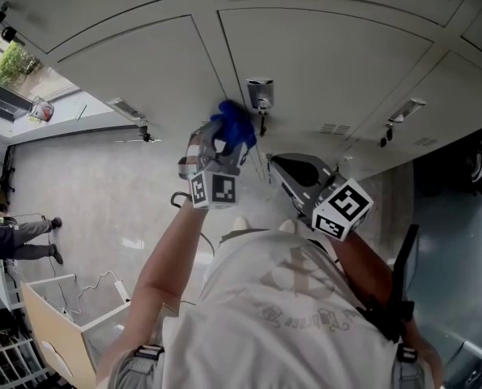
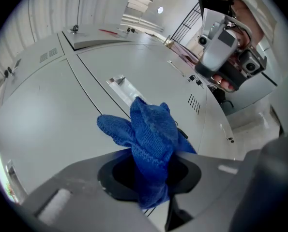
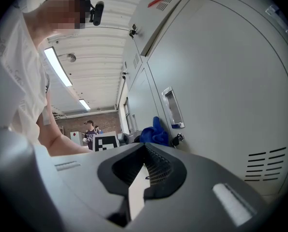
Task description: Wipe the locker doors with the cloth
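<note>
A blue knitted cloth [image 1: 235, 126] [image 2: 151, 139] is pinched in my left gripper [image 1: 224, 146] [image 2: 151, 170], which is shut on it. The cloth's free end is held up against a grey locker door [image 1: 322, 63] [image 2: 47, 120], just left of that door's metal handle [image 1: 260, 94] [image 2: 123, 87]. My right gripper [image 1: 285, 168] [image 3: 144, 166] hangs lower right of the handle with its jaws closed together and nothing between them. From the right gripper view the cloth [image 3: 154, 133] shows beside the handle [image 3: 173, 108] and a small key lock [image 3: 176, 138].
More grey locker doors [image 1: 135, 63] with handles [image 1: 130, 110] [image 1: 406, 109] and vent slots [image 1: 335, 129] run on both sides. An open wooden crate [image 1: 58, 322] stands on the floor at lower left. A person [image 1: 22, 237] stands far left.
</note>
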